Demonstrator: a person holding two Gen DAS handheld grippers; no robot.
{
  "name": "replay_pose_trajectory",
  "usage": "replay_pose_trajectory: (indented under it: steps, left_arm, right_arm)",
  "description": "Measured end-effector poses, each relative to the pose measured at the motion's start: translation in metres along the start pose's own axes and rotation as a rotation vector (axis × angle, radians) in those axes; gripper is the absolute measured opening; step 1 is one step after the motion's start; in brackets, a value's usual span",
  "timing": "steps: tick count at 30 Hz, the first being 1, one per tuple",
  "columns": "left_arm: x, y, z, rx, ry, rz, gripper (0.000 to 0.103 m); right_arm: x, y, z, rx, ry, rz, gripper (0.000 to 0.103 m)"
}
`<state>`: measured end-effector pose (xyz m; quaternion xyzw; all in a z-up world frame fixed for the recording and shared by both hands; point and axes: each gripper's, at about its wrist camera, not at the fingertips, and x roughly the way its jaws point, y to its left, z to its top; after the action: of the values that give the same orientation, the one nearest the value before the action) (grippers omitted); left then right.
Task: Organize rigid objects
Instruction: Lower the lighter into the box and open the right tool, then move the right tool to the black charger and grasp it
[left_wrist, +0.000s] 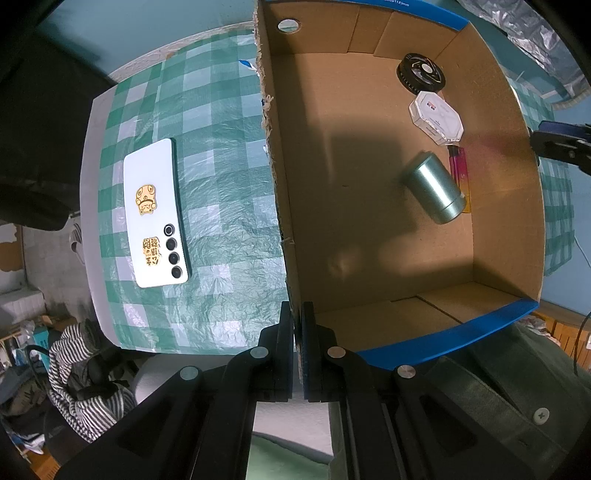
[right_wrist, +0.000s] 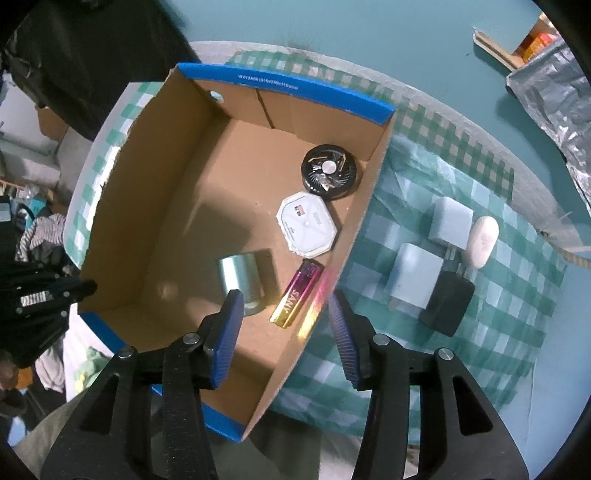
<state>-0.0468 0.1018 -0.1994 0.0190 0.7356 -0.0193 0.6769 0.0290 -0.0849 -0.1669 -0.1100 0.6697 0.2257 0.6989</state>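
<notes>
Partly hidden: lighter (left_wrist: 459, 166) behind metal cylinder (left_wrist: 434, 187); left tool (left_wrist: 297, 314) pinches box wall (left_wrist: 284, 206).

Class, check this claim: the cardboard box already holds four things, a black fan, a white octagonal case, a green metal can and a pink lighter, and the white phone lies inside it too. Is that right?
Not quite. The phone lies outside the box, on the checked tablecloth, as the left wrist view shows. The fan, the case, the can and the lighter are inside.
</notes>
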Motion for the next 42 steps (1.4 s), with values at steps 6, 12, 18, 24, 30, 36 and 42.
replay_pose_trajectory:
  steps: [6,12,18,24,30,36,42]
  left_arm:
    - [0.0,0.0,0.0,0.0,0.0,0.001,0.003]
    - [0.0,0.0,0.0,0.0,0.001,0.001,0.003]
    - [0.0,0.0,0.0,0.0,0.002,0.001,0.003]
    - [0.0,0.0,0.001,0.0,0.003,0.002,0.003]
    - [0.0,0.0,0.0,0.001,0.004,0.004,0.003]
    - [0.0,0.0,0.0,0.001,0.005,0.005,0.003]
    - [-0.001,0.001,0.001,-0.001,0.007,0.005,0.003]
  right_arm:
    - [-0.014,-0.011,-0.002,0.017,-0.02,-0.008,0.049]
    - [-0.024,-0.029,-0.005,0.053,-0.039,-0.016,0.053]
    - [-0.024,-0.058,-0.008,0.118,-0.037,-0.032,0.054]
    - [-0.012,-0.102,-0.011,0.205,-0.033,-0.079,0.065]
    - [0.014,-0.158,-0.015,0.322,0.0,-0.094,0.065]
    - [0.037,-0.182,-0.018,0.365,0.027,-0.065,0.065]
    - [0.06,-0.187,-0.02,0.362,0.049,-0.053,0.065]
